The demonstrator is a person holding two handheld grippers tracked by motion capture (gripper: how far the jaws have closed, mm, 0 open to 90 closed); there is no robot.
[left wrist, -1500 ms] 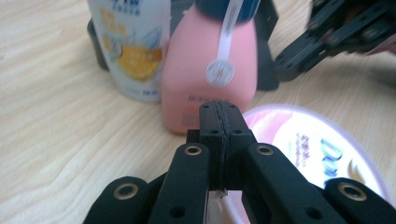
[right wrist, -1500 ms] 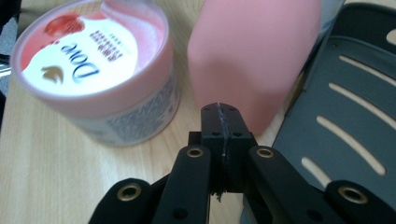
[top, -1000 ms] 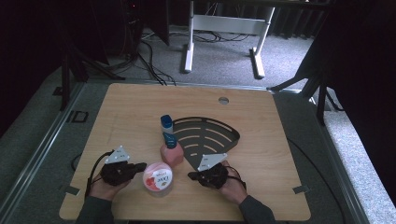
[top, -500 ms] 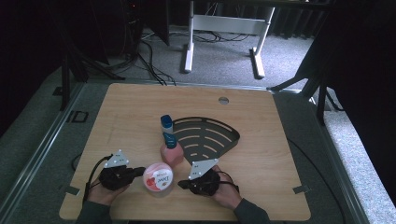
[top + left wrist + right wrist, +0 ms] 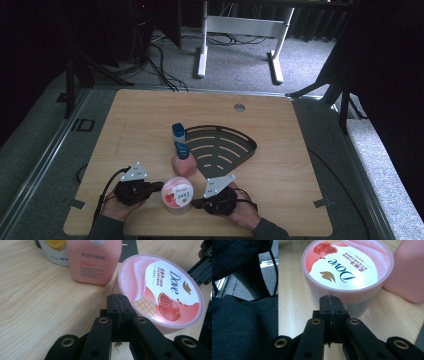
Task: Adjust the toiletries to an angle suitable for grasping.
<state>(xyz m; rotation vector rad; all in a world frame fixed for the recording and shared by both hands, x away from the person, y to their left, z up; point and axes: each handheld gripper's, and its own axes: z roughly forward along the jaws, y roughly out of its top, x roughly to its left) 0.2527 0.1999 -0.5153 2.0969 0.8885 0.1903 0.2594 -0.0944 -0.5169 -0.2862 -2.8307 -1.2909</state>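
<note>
A pink Dove tub [image 5: 177,193] with a pomegranate lid stands near the table's front edge, seen close up as the tub [image 5: 162,292] in the left gripper view and the tub [image 5: 348,270] in the right gripper view. My left gripper [image 5: 159,187] is shut with nothing in it, its tips [image 5: 119,298] against the tub's left side. From the other side my right gripper [image 5: 196,203] is shut and empty, its tips [image 5: 331,300] at the tub's wall. Just behind the tub stands a pink bottle [image 5: 183,164], the same pink bottle [image 5: 95,261] with a blue-capped bottle [image 5: 178,135] beyond it.
A black fan-shaped slotted rack [image 5: 225,148] lies flat at mid-table, right of the bottles. The wooden table [image 5: 280,150] has a round cable hole [image 5: 239,107] near its far edge. A dark sleeve [image 5: 239,325] shows at the left in the right gripper view.
My right gripper has slid left and toward the table's front, closing in on the tub. The left gripper has stayed about where it was.
</note>
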